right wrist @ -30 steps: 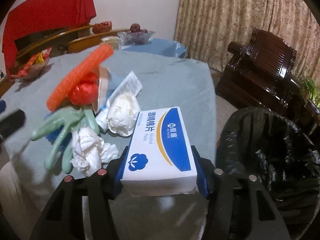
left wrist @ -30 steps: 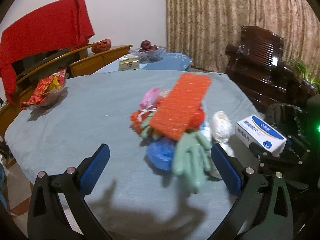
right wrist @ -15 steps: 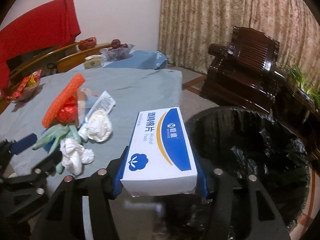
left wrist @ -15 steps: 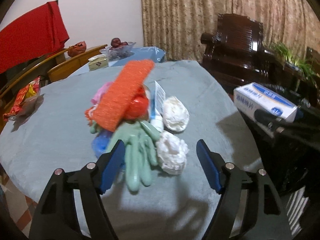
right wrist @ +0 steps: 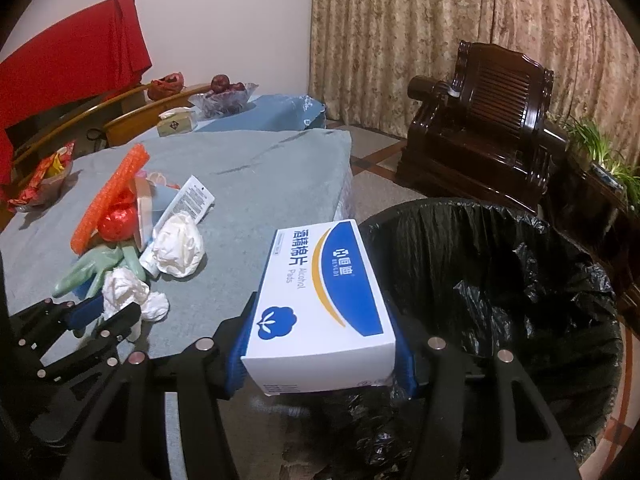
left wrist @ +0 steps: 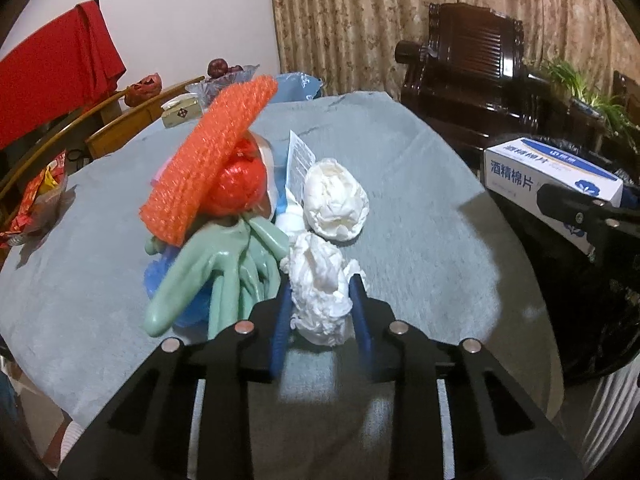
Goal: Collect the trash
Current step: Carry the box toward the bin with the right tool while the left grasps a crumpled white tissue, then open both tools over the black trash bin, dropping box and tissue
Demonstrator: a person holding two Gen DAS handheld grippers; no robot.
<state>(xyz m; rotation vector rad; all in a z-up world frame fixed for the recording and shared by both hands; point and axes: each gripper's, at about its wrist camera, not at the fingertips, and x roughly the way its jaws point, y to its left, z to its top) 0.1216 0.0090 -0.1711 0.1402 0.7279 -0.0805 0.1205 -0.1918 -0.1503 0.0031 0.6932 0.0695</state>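
box point(right wrist: 320, 300) over bin rim point(right wrist: 404, 210), tissue point(left wrist: 320, 296) pinched

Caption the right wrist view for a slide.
Right gripper holds alcohol pads box at the bin rim.

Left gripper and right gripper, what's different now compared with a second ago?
The left gripper swung right along the trash pile and closed from wide open onto the crumpled tissue at the table's near edge. The right gripper carried the alcohol pad box off the table to the rim of the black trash bin. The green glove, orange mesh and other tissue ball stayed put.
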